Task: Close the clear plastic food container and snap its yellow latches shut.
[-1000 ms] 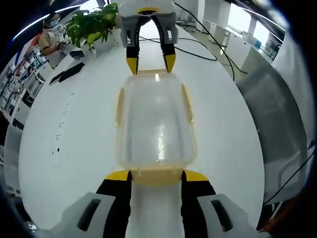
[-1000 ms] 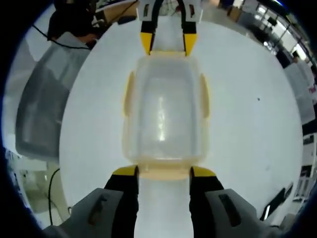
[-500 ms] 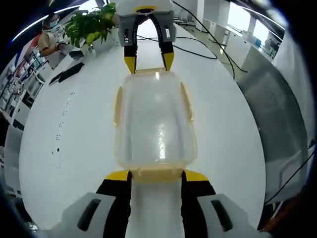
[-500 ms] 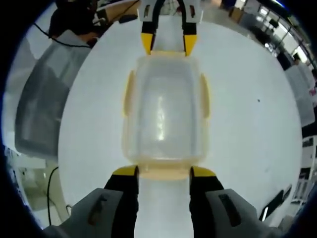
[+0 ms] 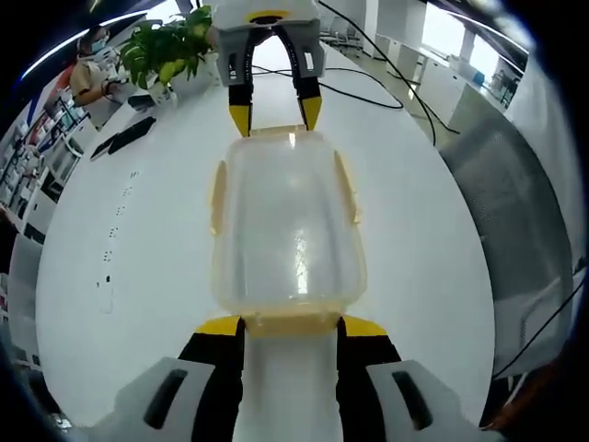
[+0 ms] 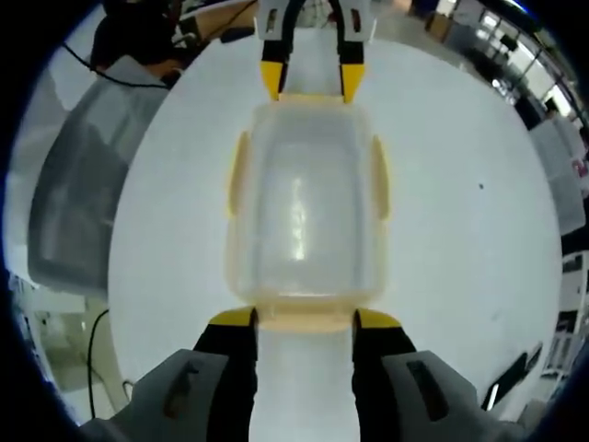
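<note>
The clear plastic food container (image 5: 287,226) is being shown in the middle of the frame, on the white counter (image 5: 138,258), with its lid on. Its near yellow latch (image 5: 290,324) is being touched by the left claw (image 5: 290,327), whose jaws are spread wide at either end of it. In the right gripper view, the container (image 6: 302,207) is being flanked the same way by the right claw (image 6: 304,320), also wide. A green plant (image 5: 166,46) is being seen at the upper left.
</note>
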The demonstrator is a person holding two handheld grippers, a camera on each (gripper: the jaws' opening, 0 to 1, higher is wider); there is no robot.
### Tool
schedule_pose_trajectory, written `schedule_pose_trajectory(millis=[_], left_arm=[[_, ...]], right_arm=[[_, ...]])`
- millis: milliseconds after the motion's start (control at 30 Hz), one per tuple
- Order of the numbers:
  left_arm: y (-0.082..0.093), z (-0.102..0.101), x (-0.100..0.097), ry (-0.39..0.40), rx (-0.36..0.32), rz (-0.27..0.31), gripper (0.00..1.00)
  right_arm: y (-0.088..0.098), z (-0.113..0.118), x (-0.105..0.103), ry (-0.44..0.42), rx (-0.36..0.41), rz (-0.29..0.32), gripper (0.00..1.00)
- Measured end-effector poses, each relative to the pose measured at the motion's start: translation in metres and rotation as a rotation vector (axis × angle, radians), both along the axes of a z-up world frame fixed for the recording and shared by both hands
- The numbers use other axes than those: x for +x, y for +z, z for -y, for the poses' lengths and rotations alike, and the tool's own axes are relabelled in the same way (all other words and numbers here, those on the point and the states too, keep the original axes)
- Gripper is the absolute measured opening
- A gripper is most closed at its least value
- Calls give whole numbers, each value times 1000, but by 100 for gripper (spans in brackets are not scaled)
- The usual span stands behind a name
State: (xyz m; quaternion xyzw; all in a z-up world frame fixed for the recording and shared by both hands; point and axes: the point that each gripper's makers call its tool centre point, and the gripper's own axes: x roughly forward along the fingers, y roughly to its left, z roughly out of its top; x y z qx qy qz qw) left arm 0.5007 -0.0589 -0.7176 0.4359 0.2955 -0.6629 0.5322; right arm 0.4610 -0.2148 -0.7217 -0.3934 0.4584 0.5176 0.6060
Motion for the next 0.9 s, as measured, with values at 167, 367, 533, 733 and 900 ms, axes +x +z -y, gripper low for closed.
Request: schedule_pose_trajectory(millis=[167, 367, 533, 733, 900], left_arm=[[0, 0, 0, 2, 0, 4, 34], [0, 0, 1, 2, 1, 14, 34], [1, 1, 1, -1, -3, 14, 34], [4, 0, 6, 10, -10, 24, 39], [7, -5, 8, 24, -7, 26, 40]], right_arm=[[0, 0, 0, 2, -1, 1, 37], [0, 1, -1, 7, -3, 7, 38], [0, 1, -1, 1, 1, 6, 38], [1, 1, -1, -1, 3, 14, 40], [4, 1, 3, -15, 4, 26, 42]])
